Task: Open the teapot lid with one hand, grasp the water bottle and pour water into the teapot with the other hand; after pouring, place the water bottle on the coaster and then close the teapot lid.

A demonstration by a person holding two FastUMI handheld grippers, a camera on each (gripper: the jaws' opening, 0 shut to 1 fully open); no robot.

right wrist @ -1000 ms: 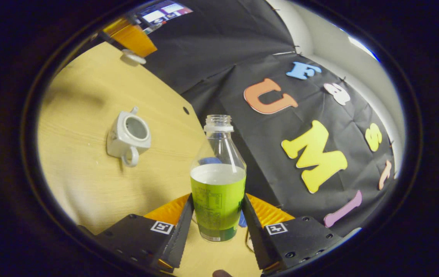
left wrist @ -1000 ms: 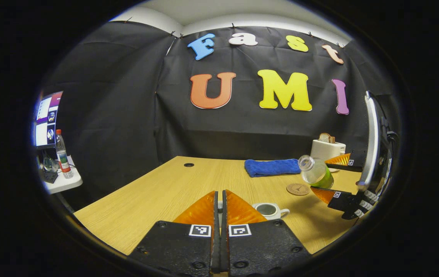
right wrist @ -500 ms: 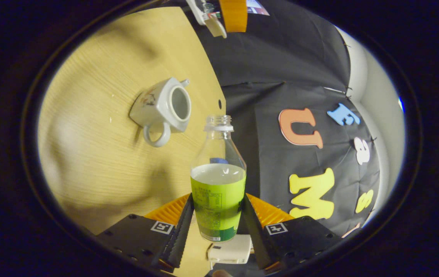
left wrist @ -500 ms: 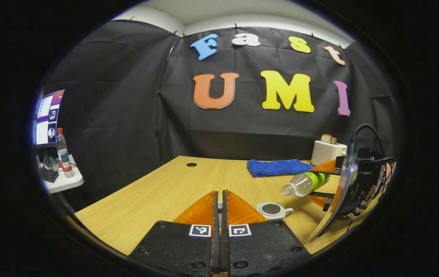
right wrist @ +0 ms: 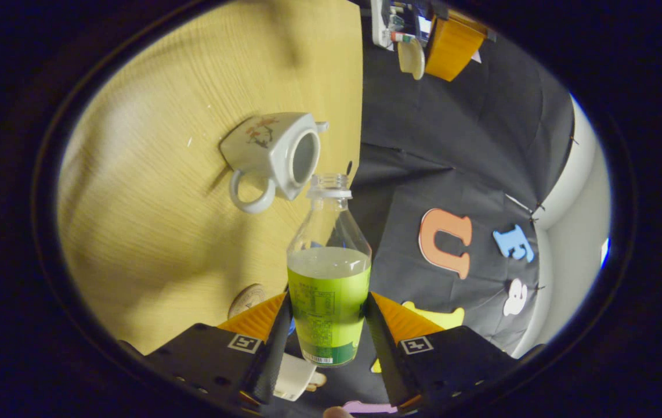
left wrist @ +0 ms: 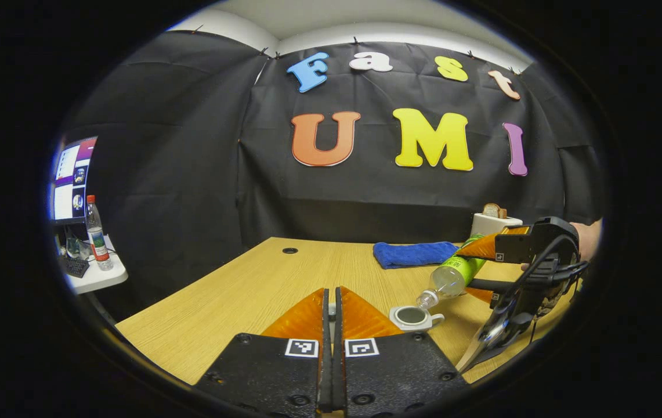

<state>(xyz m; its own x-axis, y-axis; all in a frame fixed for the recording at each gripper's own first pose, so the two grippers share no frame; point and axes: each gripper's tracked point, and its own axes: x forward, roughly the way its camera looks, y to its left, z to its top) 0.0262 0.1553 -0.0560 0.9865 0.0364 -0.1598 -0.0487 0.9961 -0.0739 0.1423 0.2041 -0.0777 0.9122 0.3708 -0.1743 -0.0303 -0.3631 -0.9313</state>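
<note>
The clear water bottle with a green label is gripped around its lower body by my right gripper, which is shut on it. In the left gripper view the bottle slants down to the left, and its uncapped mouth is just above the opening of the white teapot. In the right gripper view the teapot stands lidless on the wooden table. My left gripper is shut on the small white lid and holds it up left of the pot. A round coaster lies near the bottle's base.
A blue towel lies at the back of the table, with a white toaster to its right. A hand holds the right gripper. A side table at far left carries another bottle below a monitor.
The right gripper has tipped the bottle further and brought its mouth down to the teapot's opening. The left gripper has held still with the lid.
</note>
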